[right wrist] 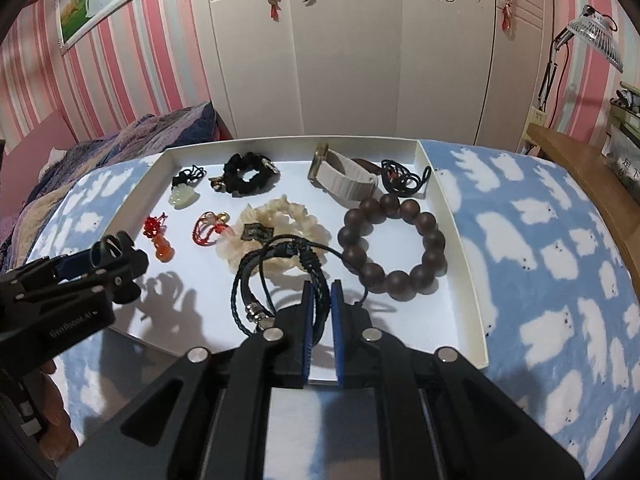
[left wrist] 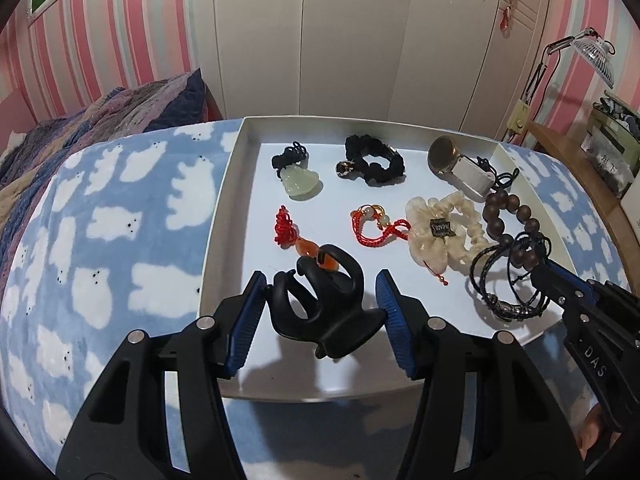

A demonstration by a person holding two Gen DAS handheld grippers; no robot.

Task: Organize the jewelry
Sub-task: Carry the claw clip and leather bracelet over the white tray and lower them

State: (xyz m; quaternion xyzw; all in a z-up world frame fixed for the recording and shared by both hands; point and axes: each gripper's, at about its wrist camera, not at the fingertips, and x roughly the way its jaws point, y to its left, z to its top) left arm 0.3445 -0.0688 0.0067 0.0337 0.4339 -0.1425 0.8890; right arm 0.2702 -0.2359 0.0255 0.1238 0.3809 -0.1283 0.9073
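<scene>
The left gripper (left wrist: 320, 312) stands with its jaws about half open around a black claw hair clip (left wrist: 320, 308), low in the middle of the left wrist view. The left pad touches the clip's side; on the right a gap shows between pad and clip, so whether the clip is truly clamped cannot be told. It looks like hard, smooth, light plastic, stiff but sprung at the hinge. A hold across its solid body should be safer than one on the curved teeth, which could slip or flex.

The right gripper (right wrist: 320, 312) has its jaws pressed nearly together on a black braided cord bracelet (right wrist: 276, 284), pinching its strands low in the middle of the right wrist view. The bracelet is probably limp and light. It will likely dangle and may snag, so the grip on the bundled cords near the metal beads seems sound.

Both items are over the near part of a shallow white tray (right wrist: 440, 216) lying on a blue cloud-pattern blanket (right wrist: 560, 260).

Counted in the tray:
- one jade pendant (left wrist: 301, 182) on black cord
- one black scrunchie (left wrist: 374, 162)
- one white-strapped watch (right wrist: 344, 178)
- one loose black cord (right wrist: 400, 178) at the upper right corner
- one red-knotted orange gourd charm (right wrist: 161, 248)
- one red cord bracelet (left wrist: 374, 224) with pale beads
- one cream scrunchie (left wrist: 440, 232)
- one dark wooden bead bracelet (right wrist: 392, 240), hard and heavier
</scene>
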